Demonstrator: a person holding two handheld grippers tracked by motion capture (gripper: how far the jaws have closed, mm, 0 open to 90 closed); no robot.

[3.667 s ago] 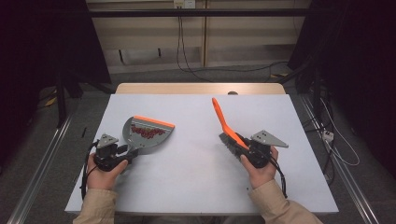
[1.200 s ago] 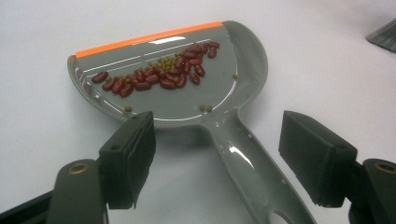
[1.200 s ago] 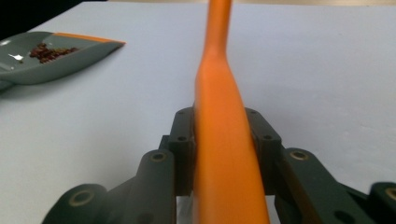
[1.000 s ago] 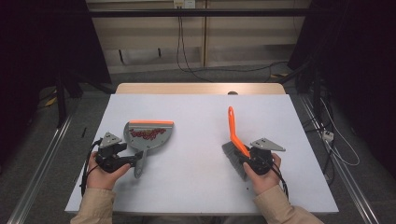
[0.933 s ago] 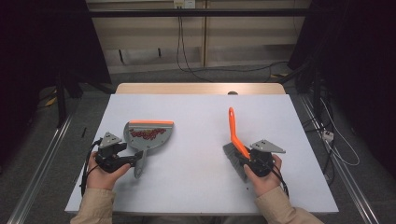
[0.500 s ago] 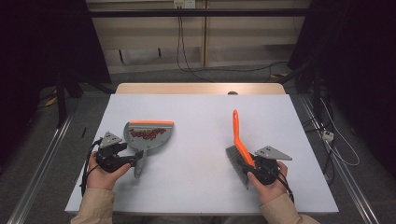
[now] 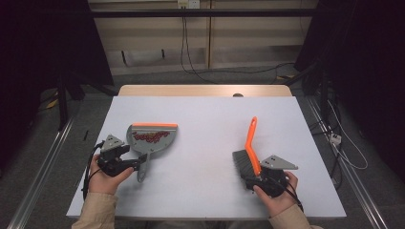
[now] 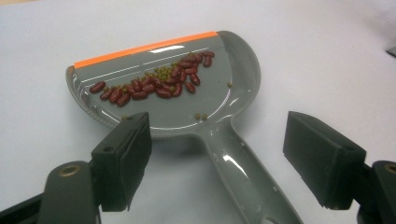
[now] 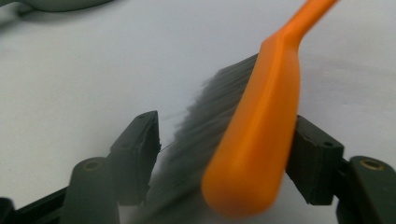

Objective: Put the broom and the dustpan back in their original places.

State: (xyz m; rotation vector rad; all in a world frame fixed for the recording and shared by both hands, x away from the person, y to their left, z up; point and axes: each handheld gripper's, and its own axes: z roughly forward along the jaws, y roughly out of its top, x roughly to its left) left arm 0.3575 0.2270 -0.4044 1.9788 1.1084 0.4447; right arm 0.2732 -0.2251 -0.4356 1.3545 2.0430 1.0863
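Observation:
A grey dustpan [image 7: 150,138] with an orange lip lies flat on the white table [image 7: 200,114]. It holds red beans [image 8: 154,86] and a few small green ones. Its handle runs between the jaws of my left gripper [image 7: 139,164] [image 8: 219,130], which stand wide with a gap on each side. An orange-backed brush [image 7: 250,143] [image 9: 261,121] with grey bristles rests at the front right. My right gripper [image 7: 250,179] [image 9: 224,126] has just been opening its jaws. The brush sits loose between them, leaning on one pad, with a gap at the other.
The table's front edge runs just below both hands. A wooden strip [image 7: 205,89] borders the far edge. Metal rails [image 7: 43,162] and cables [image 7: 334,138] lie on the floor at either side.
My right hand has carried the brush to the right and toward the front edge, and its jaws have spread off the brush. The left hand and the dustpan have kept still over the last second.

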